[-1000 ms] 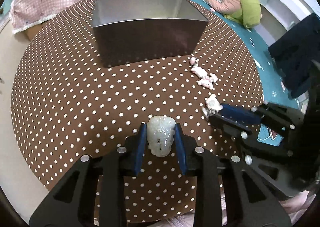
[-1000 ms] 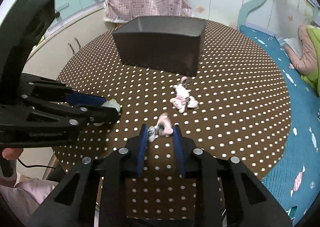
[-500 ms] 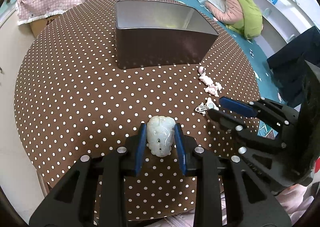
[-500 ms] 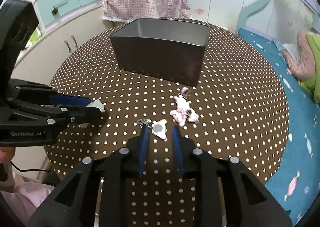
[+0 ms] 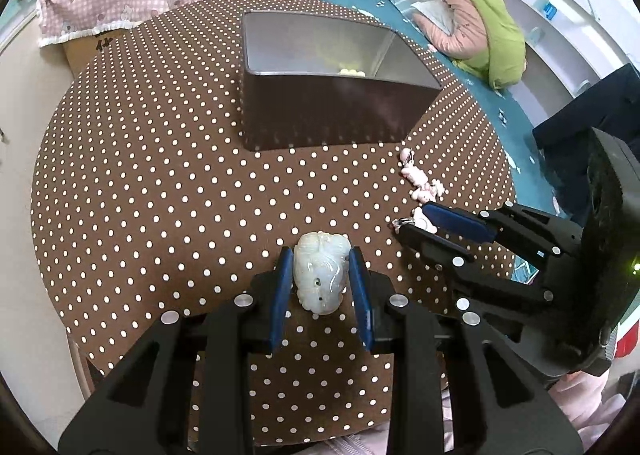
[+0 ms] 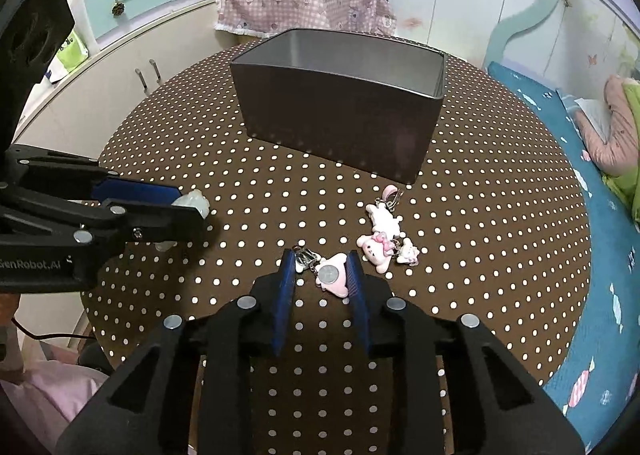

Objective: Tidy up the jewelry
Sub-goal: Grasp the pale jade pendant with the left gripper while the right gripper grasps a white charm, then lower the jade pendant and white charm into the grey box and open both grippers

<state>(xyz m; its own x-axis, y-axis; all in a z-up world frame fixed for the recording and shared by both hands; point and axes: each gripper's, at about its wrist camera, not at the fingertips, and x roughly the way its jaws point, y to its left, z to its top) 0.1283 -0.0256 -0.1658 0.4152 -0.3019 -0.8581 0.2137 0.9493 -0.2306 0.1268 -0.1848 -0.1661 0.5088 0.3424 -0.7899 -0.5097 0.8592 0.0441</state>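
Note:
My left gripper [image 5: 320, 259] is shut on a pale green jade carving [image 5: 320, 275] and holds it above the dotted table; the carving also shows in the right wrist view [image 6: 196, 202]. My right gripper [image 6: 322, 265] is closed around a pink charm with a silver clasp [image 6: 332, 275], also seen in the left wrist view [image 5: 418, 219]. A dark rectangular tin [image 5: 336, 119] stands open at the table's far side, with small yellow beads [image 5: 351, 72] inside. More pink cartoon charms [image 6: 382, 241] lie to the right of my right gripper.
The round table has a brown cloth with white dots [image 5: 160, 175]. A blue bed [image 6: 580, 183] lies to the right, a pink-covered box [image 6: 304, 3] behind the tin, and cabinets [image 6: 132, 67] at the left.
Both grippers have risen and pulled back from the table with their pieces. The tin now shows more of its inside, and the pink charm has turned flat between the right fingers.

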